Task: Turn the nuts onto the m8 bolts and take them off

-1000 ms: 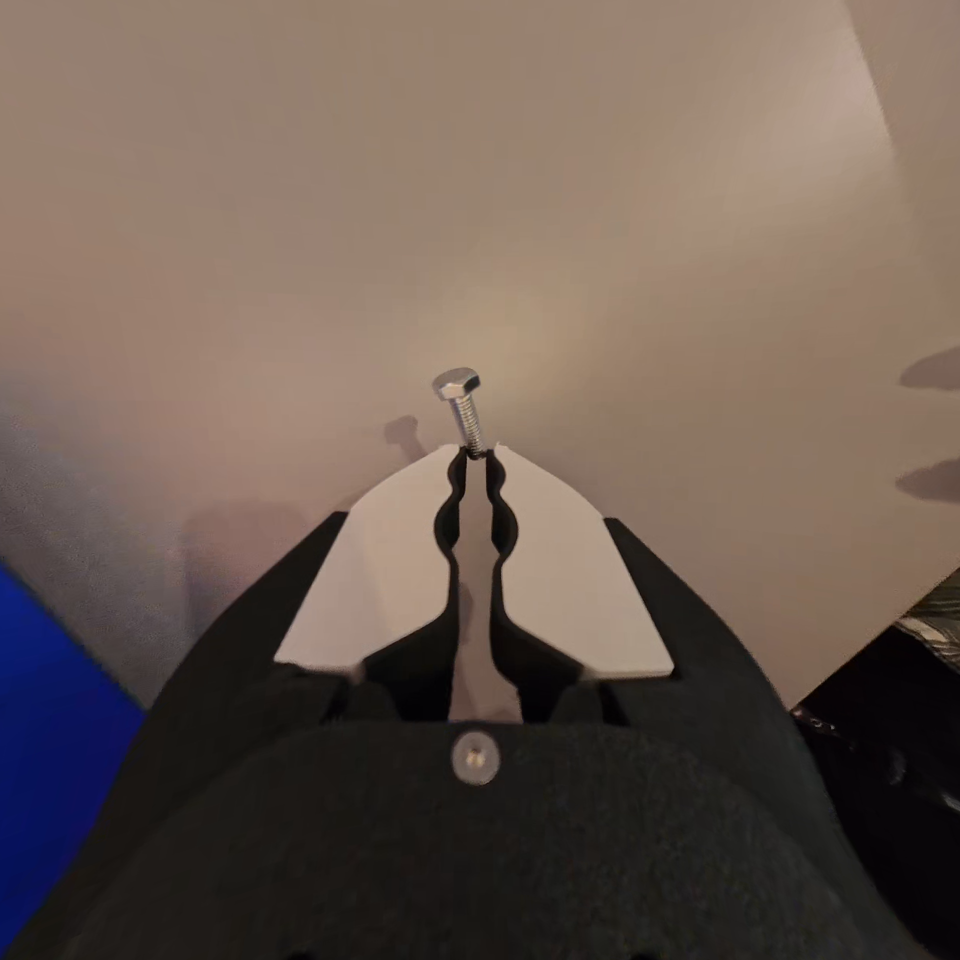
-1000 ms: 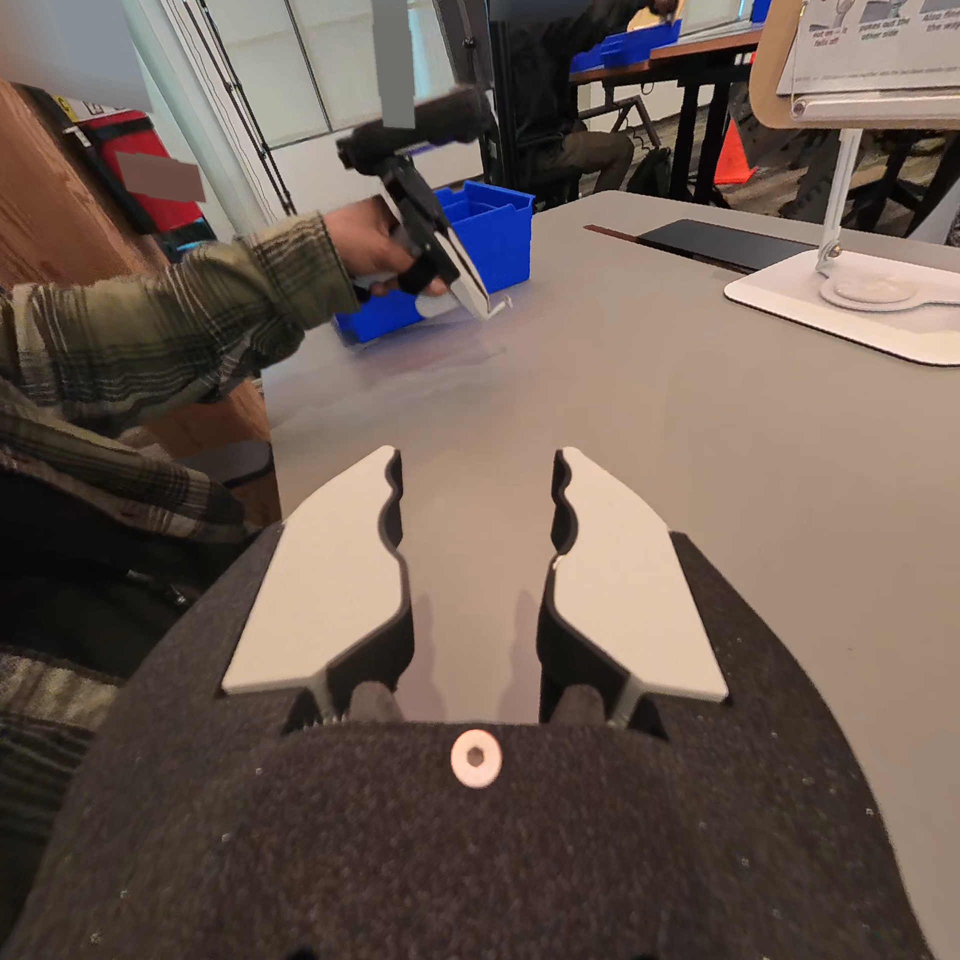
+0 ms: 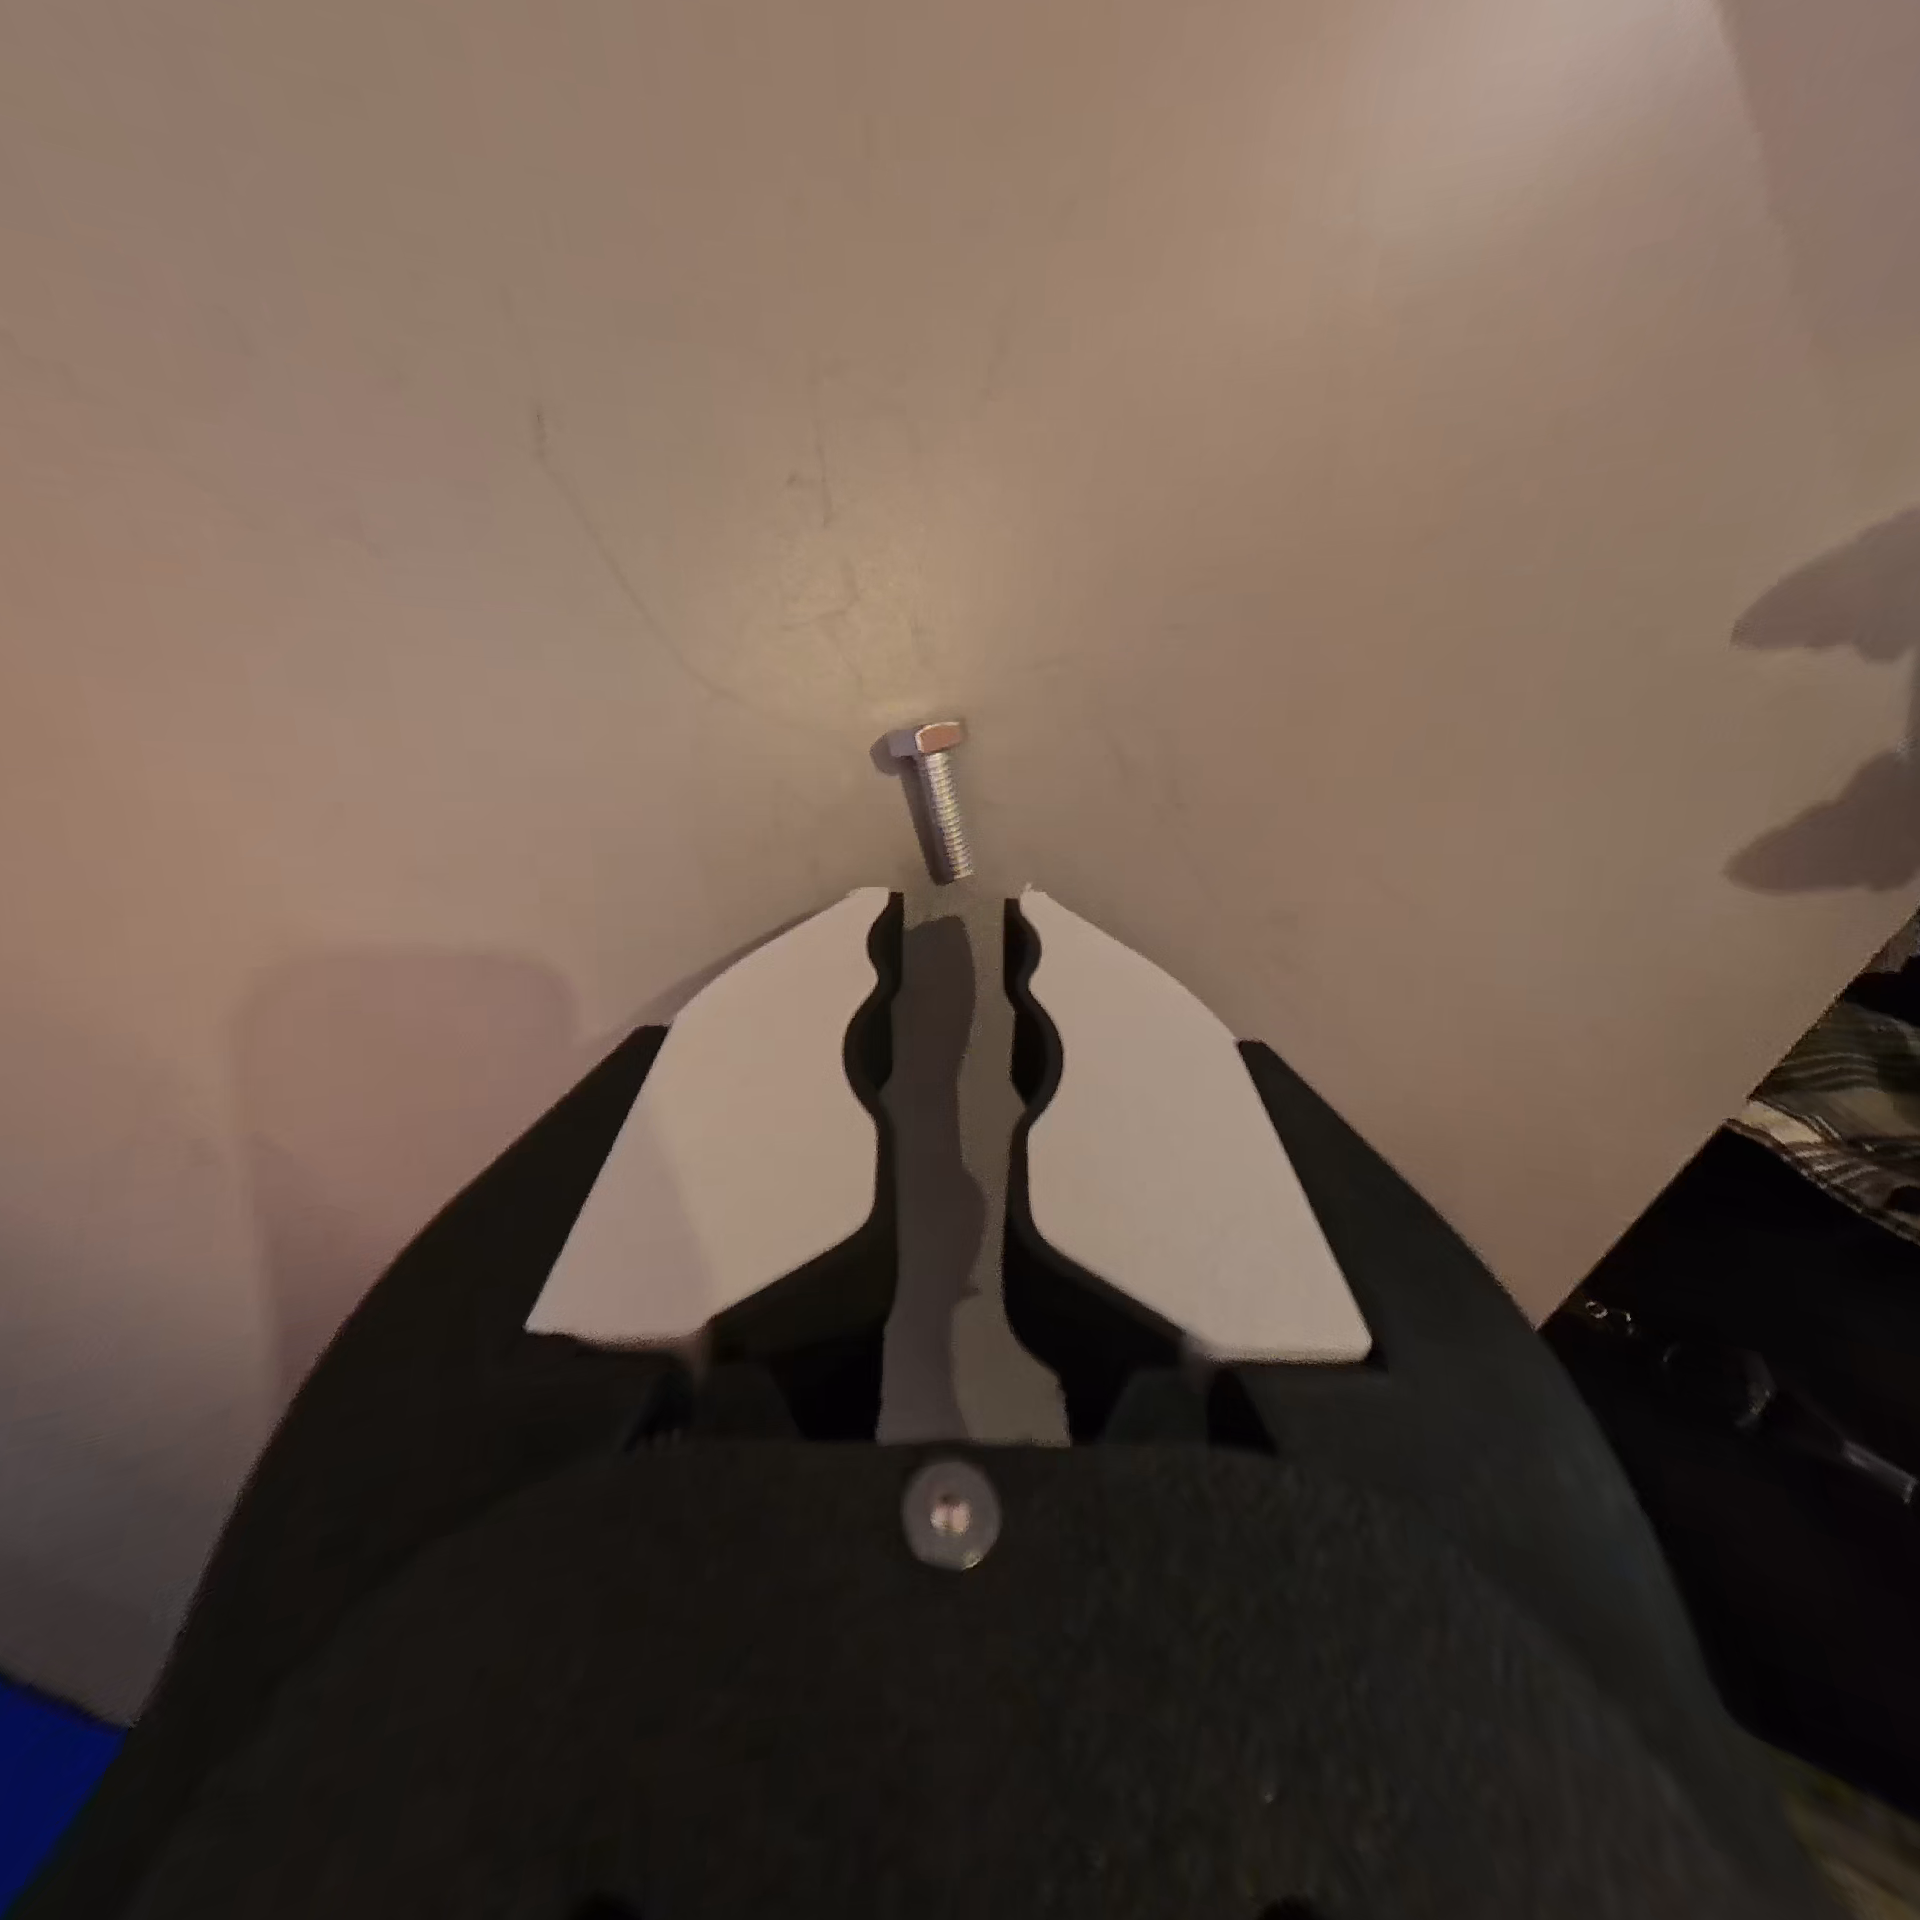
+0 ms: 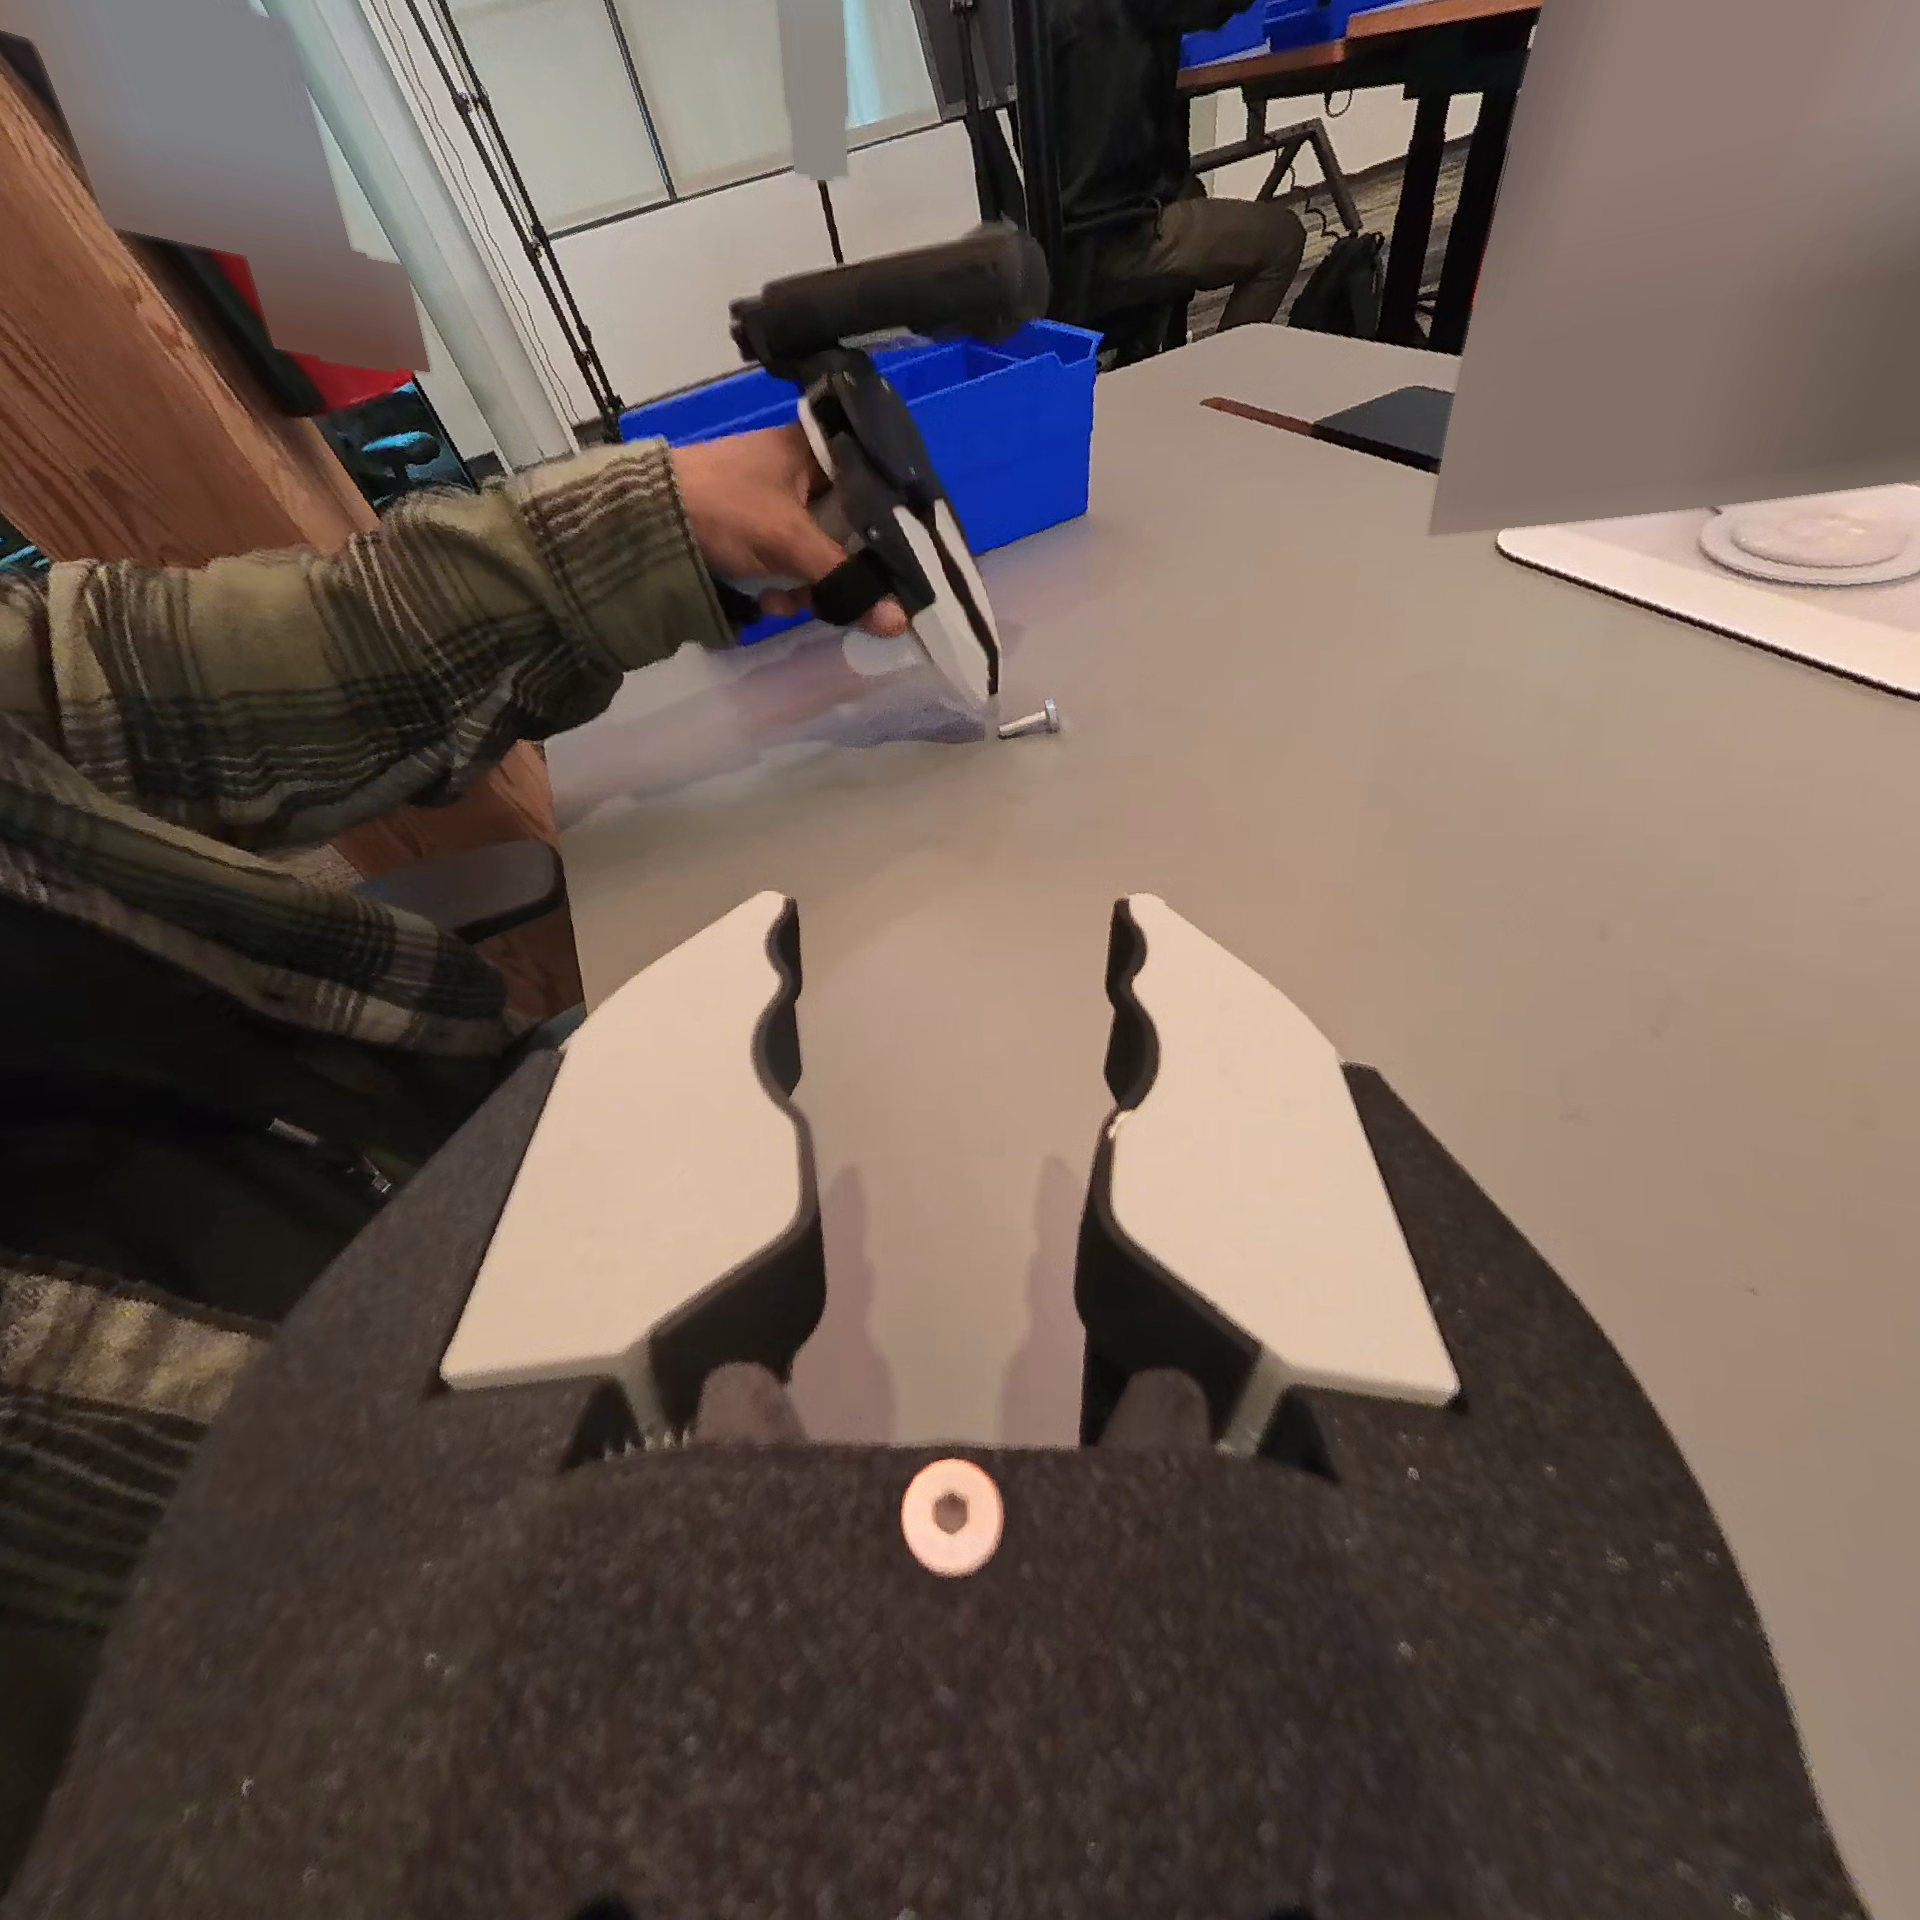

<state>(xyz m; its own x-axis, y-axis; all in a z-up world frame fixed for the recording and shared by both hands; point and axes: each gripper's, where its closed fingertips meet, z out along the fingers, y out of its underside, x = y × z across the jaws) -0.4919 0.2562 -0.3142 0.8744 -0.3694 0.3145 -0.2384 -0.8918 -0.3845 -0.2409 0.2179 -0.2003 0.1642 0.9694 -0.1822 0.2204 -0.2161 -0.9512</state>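
A silver hex-head bolt (image 3: 935, 802) lies on the grey table (image 3: 727, 468), head away from me, just past my left gripper's tips. My left gripper (image 3: 954, 896) is open a little and holds nothing. The right wrist view shows the same bolt (image 4: 1031, 720) lying on the table just beyond the left gripper (image 4: 982, 681), which a hand holds tilted down. My right gripper (image 4: 954, 914) is wide open and empty above the near part of the table. No nut is in view.
A blue bin (image 4: 997, 436) stands at the table's far left edge behind the left gripper. A white stand base (image 4: 1714, 582) and a dark flat pad (image 4: 1382, 426) sit at the right. A person's plaid sleeve (image 4: 343, 644) reaches in from the left. One gripper's finger ends stand about 30 cm off the other's.
My left gripper has opened and let go of the bolt, which now lies on the table. The left gripper has also moved down and closer to the right gripper.
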